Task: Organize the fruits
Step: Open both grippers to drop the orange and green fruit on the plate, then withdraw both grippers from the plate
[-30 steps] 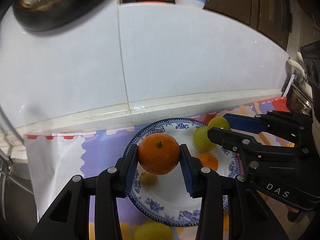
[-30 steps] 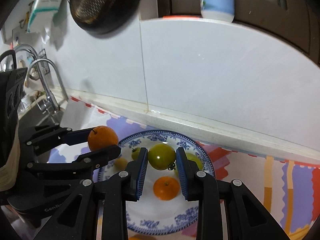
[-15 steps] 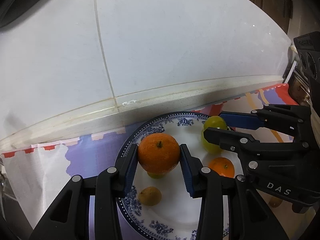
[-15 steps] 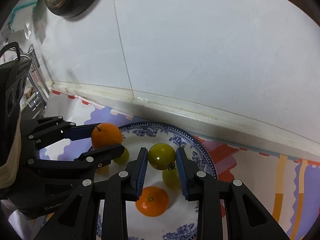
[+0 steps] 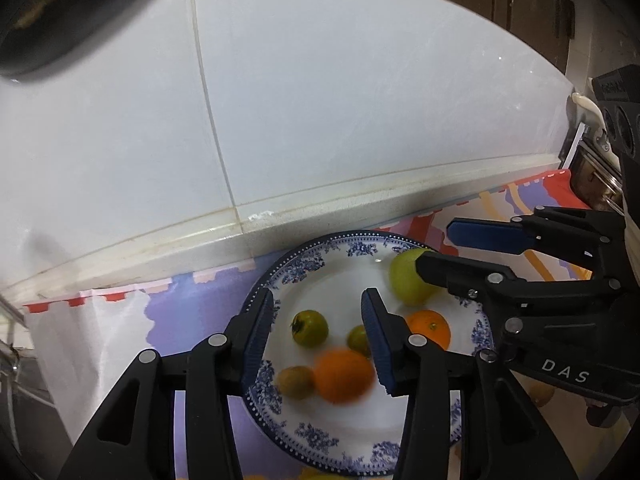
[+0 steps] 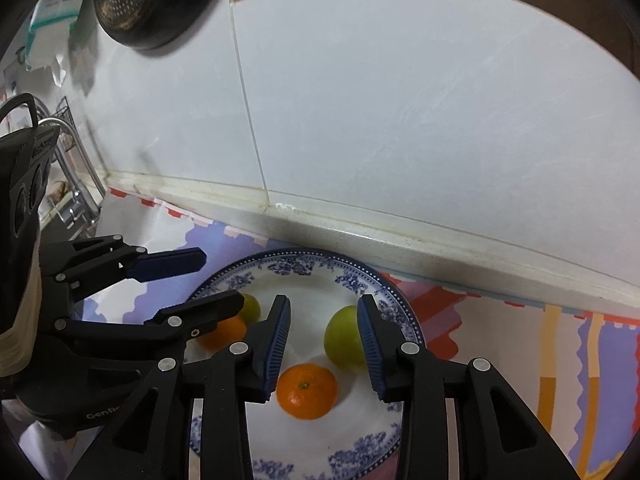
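While both jaws stand released over the plate (image 6: 404, 316), I see the green fruit (image 6: 344, 338) just inside my right gripper (image 6: 322, 344), and the blurred orange (image 5: 342, 376) below my left gripper (image 5: 318, 340), on the plate.

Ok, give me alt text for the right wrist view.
The open right gripper hovers over a blue-patterned plate holding an orange and a green fruit; the left gripper, also open, reaches in from the left.

Two oranges (image 5: 342, 376); green fruits (image 5: 408, 282); one brownish fruit (image 5: 295, 381); all on blue-patterned plate (image 5: 320, 436)
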A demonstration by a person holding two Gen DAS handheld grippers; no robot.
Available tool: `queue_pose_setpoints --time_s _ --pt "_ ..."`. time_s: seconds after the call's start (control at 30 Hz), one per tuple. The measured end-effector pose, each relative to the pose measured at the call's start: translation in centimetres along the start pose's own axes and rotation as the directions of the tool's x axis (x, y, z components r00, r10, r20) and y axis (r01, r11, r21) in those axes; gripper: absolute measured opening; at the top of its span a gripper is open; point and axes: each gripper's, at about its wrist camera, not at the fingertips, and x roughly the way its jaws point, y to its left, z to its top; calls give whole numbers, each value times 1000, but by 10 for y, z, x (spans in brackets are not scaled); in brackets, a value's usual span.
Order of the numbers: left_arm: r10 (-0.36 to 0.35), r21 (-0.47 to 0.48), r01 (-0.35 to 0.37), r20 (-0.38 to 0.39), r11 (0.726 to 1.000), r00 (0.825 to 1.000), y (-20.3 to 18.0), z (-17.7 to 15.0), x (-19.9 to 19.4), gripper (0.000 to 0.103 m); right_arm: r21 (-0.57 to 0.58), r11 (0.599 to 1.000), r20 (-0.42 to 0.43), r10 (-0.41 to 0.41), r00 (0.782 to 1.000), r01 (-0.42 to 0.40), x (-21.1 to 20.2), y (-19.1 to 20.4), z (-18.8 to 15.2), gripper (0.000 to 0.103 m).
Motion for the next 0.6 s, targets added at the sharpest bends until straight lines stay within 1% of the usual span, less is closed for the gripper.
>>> queue_pose_setpoints --time_s 0.13,0.23,0.3,0.4,0.47,0.53,0.6 --pt "16 4 -16 29 1000 999 -7 -3 -23 51 -3 1000 36 -15 999 15 -22 4 -4 36" --pt "29 -4 -28 59 1000 998 -13 -7 -43 56 -6 1000 65 -27 998 28 -40 8 -8 42" --pt "33 -13 -32 78 999 996 -15 -9 -56 61 -3 1000 83 -30 996 31 -51 11 -11 42" --pt "48 -27 -45 106 999 993 -21 -14 -75 64 3 999 108 -35 994 35 -71 13 -15 42" --pt "53 -32 -50 122 998 991 -26 -19 -88 68 4 999 125 -41 991 41 -84 14 -20 47" --pt "58 -32 -54 140 998 989 -31 -24 -100 69 4 999 145 -54 988 54 -97 16 -25 49" --pt "61 -28 -58 153 998 986 -38 -29 -110 70 -2 998 158 -69 985 70 -108 16 -31 50"
